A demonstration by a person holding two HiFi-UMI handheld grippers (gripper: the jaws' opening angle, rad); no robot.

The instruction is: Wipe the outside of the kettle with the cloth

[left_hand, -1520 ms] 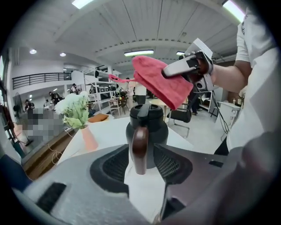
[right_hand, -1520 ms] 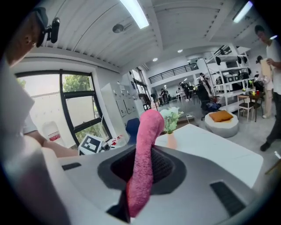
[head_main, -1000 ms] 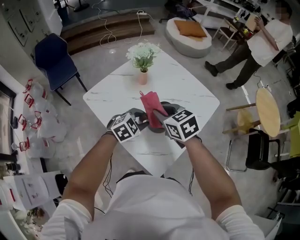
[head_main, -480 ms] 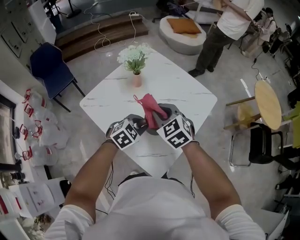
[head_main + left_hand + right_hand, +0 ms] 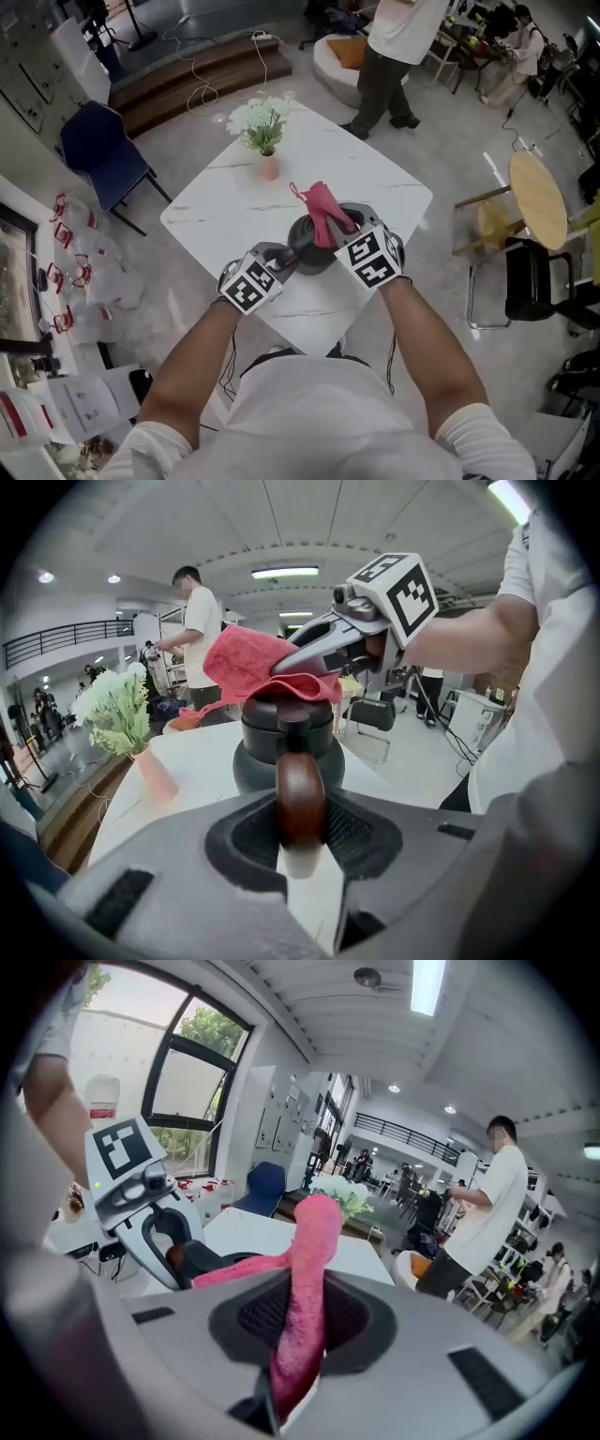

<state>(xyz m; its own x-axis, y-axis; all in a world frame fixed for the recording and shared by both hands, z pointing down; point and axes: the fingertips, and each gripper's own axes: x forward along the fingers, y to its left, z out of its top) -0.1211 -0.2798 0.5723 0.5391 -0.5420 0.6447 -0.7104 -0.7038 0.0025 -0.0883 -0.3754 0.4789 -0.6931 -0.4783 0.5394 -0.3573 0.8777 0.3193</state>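
Note:
A dark grey kettle (image 5: pixel 312 247) (image 5: pixel 287 747) stands near the front of the white table (image 5: pixel 375 183). Its brown wooden handle (image 5: pixel 300 799) sits between the pads of my left gripper (image 5: pixel 281 262) (image 5: pixel 302 832), which is shut on it. My right gripper (image 5: pixel 352 236) (image 5: pixel 300 1335) is shut on a pink cloth (image 5: pixel 325 211) (image 5: pixel 307 1288). In the left gripper view the cloth (image 5: pixel 253 663) lies draped over the kettle's top and lid. The right gripper (image 5: pixel 323 649) reaches in from the right over the kettle.
A pink vase with white flowers (image 5: pixel 262 131) (image 5: pixel 127 724) stands at the table's far side. A blue chair (image 5: pixel 98 141) is at the left, round stools (image 5: pixel 534 211) at the right. A person (image 5: pixel 389 56) walks beyond the table.
Both grippers with kettle and cloth have shifted right on the table. The right gripper has rolled, carrying the cloth over the kettle's top. The person behind walked leftward.

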